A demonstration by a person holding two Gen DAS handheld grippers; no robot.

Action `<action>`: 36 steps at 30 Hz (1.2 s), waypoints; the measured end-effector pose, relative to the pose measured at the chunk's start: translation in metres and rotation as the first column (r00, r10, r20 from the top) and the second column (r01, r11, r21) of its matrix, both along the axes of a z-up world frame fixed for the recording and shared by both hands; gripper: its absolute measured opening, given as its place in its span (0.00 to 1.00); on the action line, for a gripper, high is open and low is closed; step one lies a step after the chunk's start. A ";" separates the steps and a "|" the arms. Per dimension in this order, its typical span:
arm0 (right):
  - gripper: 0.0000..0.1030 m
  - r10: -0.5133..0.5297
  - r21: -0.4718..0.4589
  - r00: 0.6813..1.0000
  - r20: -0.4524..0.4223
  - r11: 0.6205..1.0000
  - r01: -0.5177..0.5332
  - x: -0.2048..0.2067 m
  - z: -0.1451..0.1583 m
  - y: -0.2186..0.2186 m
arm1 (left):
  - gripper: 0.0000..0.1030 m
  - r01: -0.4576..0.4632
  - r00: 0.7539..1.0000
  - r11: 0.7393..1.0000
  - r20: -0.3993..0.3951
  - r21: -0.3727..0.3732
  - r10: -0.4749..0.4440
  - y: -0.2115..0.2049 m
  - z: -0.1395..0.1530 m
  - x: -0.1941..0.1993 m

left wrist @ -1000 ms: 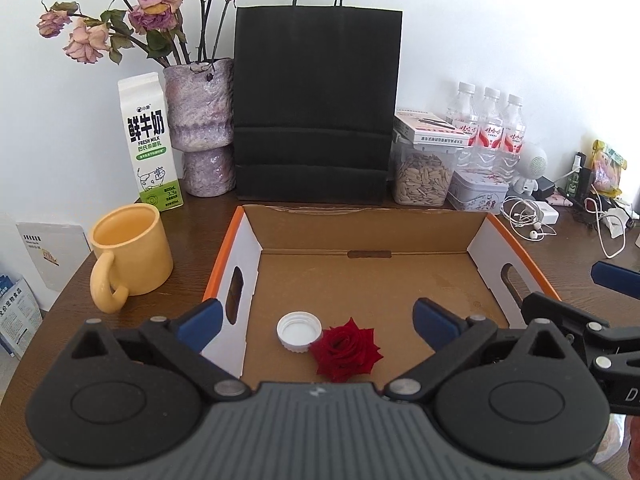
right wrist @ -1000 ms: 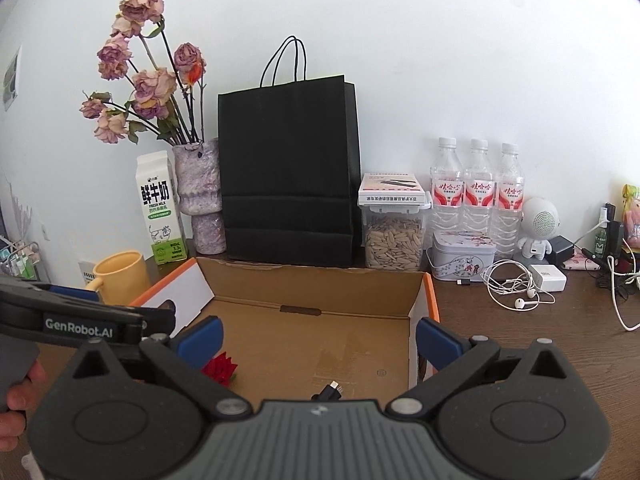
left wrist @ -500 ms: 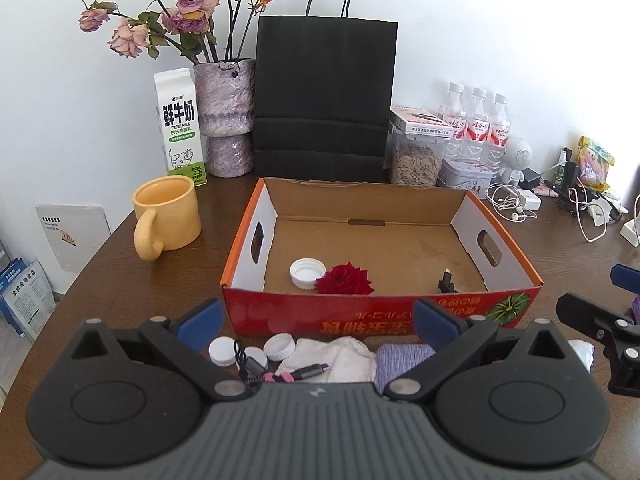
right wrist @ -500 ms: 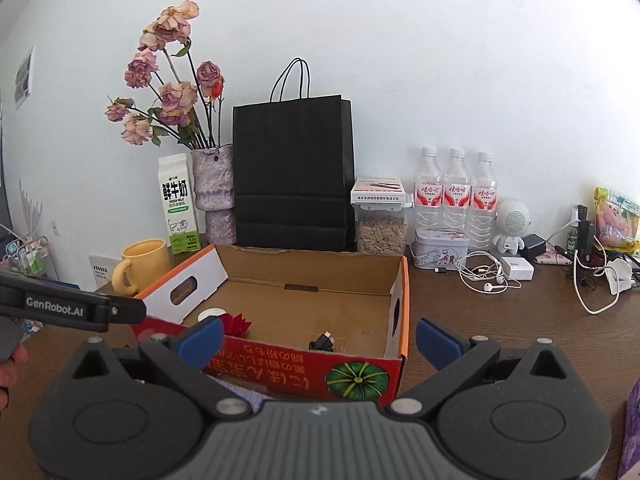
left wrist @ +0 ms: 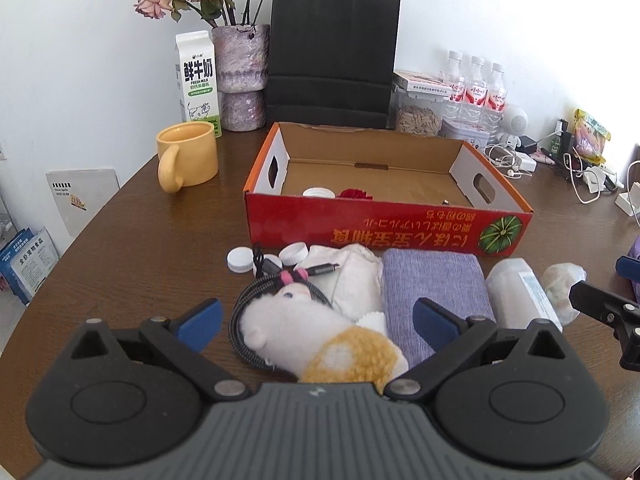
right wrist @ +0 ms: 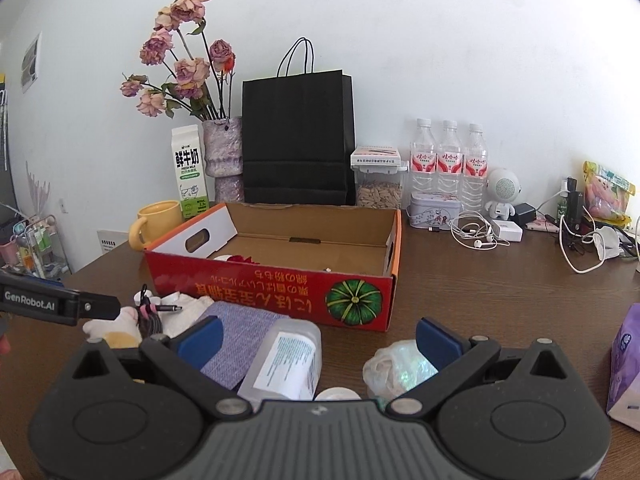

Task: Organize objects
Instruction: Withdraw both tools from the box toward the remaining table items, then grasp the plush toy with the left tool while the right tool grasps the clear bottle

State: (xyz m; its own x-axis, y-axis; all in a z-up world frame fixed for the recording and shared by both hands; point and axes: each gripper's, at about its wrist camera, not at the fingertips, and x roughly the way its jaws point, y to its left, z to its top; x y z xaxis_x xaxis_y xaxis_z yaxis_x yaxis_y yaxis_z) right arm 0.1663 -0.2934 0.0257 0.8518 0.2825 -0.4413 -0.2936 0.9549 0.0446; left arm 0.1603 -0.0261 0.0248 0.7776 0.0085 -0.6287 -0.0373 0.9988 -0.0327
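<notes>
Plush toy (left wrist: 320, 338), white with a yellow woolly patch, lies on the desk (left wrist: 132, 264) in front of the red cardboard box (left wrist: 384, 224), right between the spread fingers of the left gripper (left wrist: 316, 320), which is open and empty. It looks light and squashy, so a pinch across the thick body should hold better than one on a limb. A braided cable (left wrist: 250, 304) curls against its head and would likely drag along if caught. Beside it lie a folded lavender cloth (left wrist: 434, 284), limp, best taken at a folded edge, and loose white bottle caps (left wrist: 240, 259), small and hard. The right gripper (right wrist: 318, 342) also stands open over a translucent plastic bottle (right wrist: 286, 358) on its side, probably smooth and inclined to roll, and a crinkled plastic bag (right wrist: 394, 364).
</notes>
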 end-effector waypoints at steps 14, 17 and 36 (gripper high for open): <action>1.00 0.022 -0.037 0.999 -0.044 0.999 -0.023 -0.015 -0.023 0.017 | 1.00 -0.011 0.998 1.000 -0.068 0.001 0.011 0.007 -0.036 -0.017; 1.00 0.023 -0.039 0.999 -0.047 0.999 -0.025 -0.014 -0.027 0.020 | 1.00 -0.005 0.998 1.000 -0.069 0.000 0.005 0.007 -0.040 -0.016; 1.00 0.012 -0.031 0.998 -0.059 0.999 -0.014 -0.005 -0.039 0.022 | 0.54 0.092 0.993 0.994 -0.074 -0.055 -0.096 0.001 -0.061 -0.011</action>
